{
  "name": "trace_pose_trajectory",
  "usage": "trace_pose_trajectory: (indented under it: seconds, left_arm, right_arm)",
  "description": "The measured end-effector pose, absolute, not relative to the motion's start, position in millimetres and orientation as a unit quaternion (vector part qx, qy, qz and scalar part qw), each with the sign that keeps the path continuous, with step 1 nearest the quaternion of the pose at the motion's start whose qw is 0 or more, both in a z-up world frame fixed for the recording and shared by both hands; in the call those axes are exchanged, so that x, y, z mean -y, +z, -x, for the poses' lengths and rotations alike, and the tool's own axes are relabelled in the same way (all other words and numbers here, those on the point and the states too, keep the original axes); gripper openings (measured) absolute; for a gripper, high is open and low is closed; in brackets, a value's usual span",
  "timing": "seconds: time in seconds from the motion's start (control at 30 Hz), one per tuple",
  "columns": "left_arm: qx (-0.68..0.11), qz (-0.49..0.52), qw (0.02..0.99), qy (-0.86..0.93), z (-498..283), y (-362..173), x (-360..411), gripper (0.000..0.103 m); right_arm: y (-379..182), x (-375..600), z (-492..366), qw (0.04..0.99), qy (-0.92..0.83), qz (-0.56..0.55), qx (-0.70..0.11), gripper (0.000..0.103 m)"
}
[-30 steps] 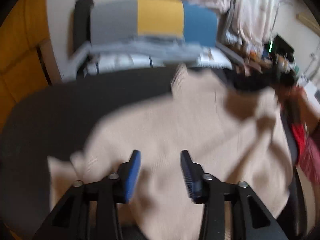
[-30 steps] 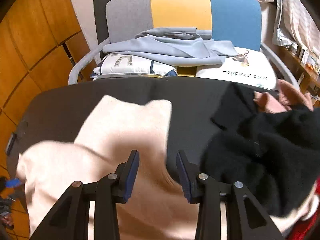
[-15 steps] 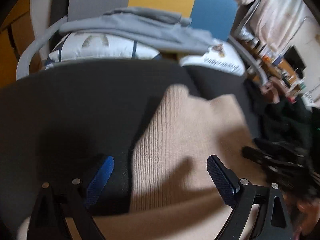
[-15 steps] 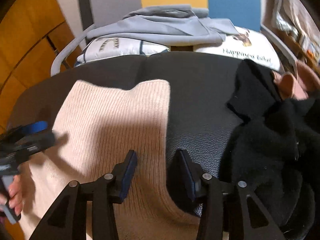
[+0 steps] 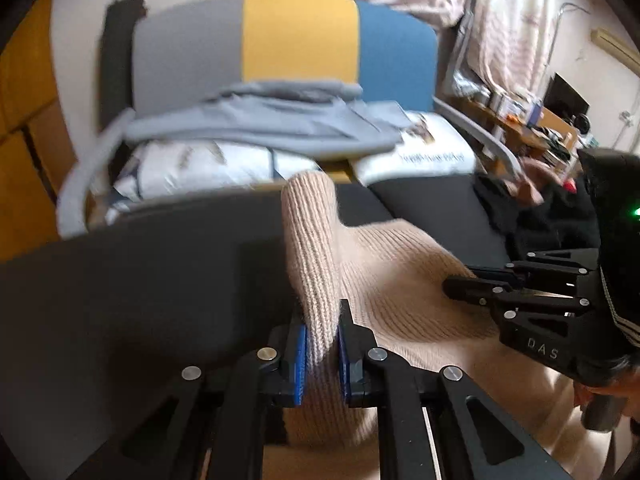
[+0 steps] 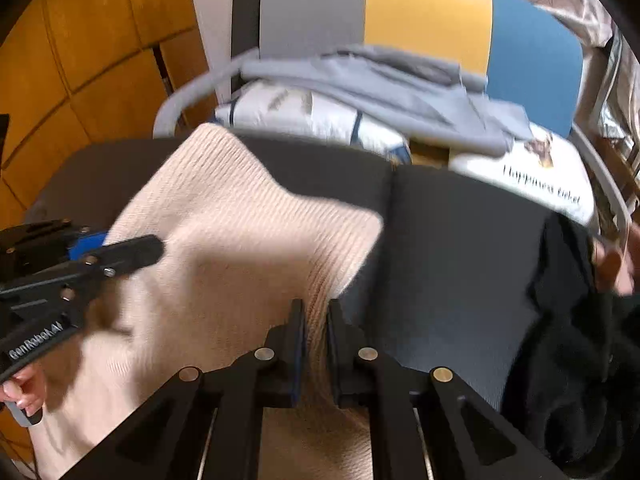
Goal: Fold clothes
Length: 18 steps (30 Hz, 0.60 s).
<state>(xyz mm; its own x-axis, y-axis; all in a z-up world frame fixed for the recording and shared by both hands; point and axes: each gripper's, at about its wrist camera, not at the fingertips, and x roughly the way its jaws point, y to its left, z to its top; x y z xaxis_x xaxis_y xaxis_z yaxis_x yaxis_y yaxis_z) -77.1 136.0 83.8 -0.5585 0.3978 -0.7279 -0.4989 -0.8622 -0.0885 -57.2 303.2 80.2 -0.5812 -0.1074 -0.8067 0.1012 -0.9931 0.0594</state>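
A beige ribbed knit sweater (image 5: 400,280) lies on a black table (image 5: 140,280); it also shows in the right wrist view (image 6: 240,240). My left gripper (image 5: 322,344) is shut on the sweater's left edge, with a fold of knit rising between the blue pads. My right gripper (image 6: 316,336) is shut on the sweater's right edge. Each gripper appears in the other's view: the right one (image 5: 460,288) and the left one (image 6: 152,248). Both pinched edges are lifted off the table.
A chair with a grey, yellow and blue back (image 5: 288,40) stands behind the table, holding grey clothes (image 5: 260,120) and white cushions (image 6: 532,180). A pile of black clothes (image 6: 580,340) lies at the table's right. Wooden panels (image 6: 100,40) are at the left.
Both grippers were open over the sweater; both have closed on its edges and lifted them. The left gripper went from wide open to shut.
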Motion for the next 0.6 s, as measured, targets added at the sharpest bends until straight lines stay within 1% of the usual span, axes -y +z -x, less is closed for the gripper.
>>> trace_pose_trajectory:
  seconds: [0.1, 0.17, 0.2, 0.23, 0.27, 0.3, 0.33, 0.37, 0.4, 0.47, 0.5, 0.53, 0.57, 0.6]
  left_arm:
    - [-0.079, 0.371, 0.231, 0.896, 106, 99, -135, 0.012]
    - [-0.074, 0.378, 0.223, 0.895, 127, 97, -138, 0.012]
    - [-0.07, 0.386, 0.219, 0.894, 137, 94, -140, 0.015]
    - [-0.068, 0.398, 0.212, 0.89, 145, 88, -143, 0.019]
    - [-0.068, 0.415, 0.202, 0.885, 151, 76, -145, 0.019]
    - [-0.069, 0.431, 0.191, 0.879, 158, 65, -147, 0.02]
    - [-0.067, 0.444, 0.182, 0.875, 162, 55, -147, 0.02]
    - [-0.056, 0.449, 0.18, 0.873, 155, 52, -140, 0.02]
    - [-0.045, 0.454, 0.178, 0.872, 148, 49, -134, 0.02]
    - [-0.023, 0.461, 0.173, 0.87, 131, 44, -120, 0.02]
    - [-0.017, 0.452, 0.17, 0.876, 110, 47, -112, 0.022]
    - [-0.011, 0.443, 0.167, 0.881, 89, 49, -104, 0.034]
    - [-0.004, 0.434, 0.164, 0.886, 68, 51, -96, 0.044]
    - [0.001, 0.425, 0.16, 0.891, 48, 52, -88, 0.06]
  right_arm:
    - [98, -304, 78, 0.038, -0.904, -0.426, 0.009, 0.009]
    - [103, -307, 93, 0.011, -0.91, -0.414, 0.012, 0.009]
    - [102, -311, 101, -0.006, -0.91, -0.414, 0.014, 0.009]
    - [97, -314, 112, -0.02, -0.907, -0.42, 0.013, 0.009]
    - [87, -317, 123, -0.037, -0.899, -0.437, 0.01, 0.01]
    - [71, -321, 132, -0.052, -0.882, -0.467, 0.011, 0.014]
    - [56, -324, 138, -0.057, -0.867, -0.495, 0.014, 0.015]
    - [52, -327, 136, -0.058, -0.868, -0.493, 0.019, 0.015]
    - [56, -329, 129, -0.06, -0.874, -0.481, 0.019, 0.024]
    - [73, -329, 109, -0.062, -0.888, -0.455, 0.011, 0.025]
    - [84, -328, 93, -0.06, -0.897, -0.438, 0.006, 0.025]
    - [94, -324, 74, -0.047, -0.905, -0.424, 0.005, 0.025]
    - [102, -320, 53, -0.028, -0.911, -0.411, 0.005, 0.025]
    - [103, -317, 35, -0.017, -0.911, -0.412, 0.009, 0.025]
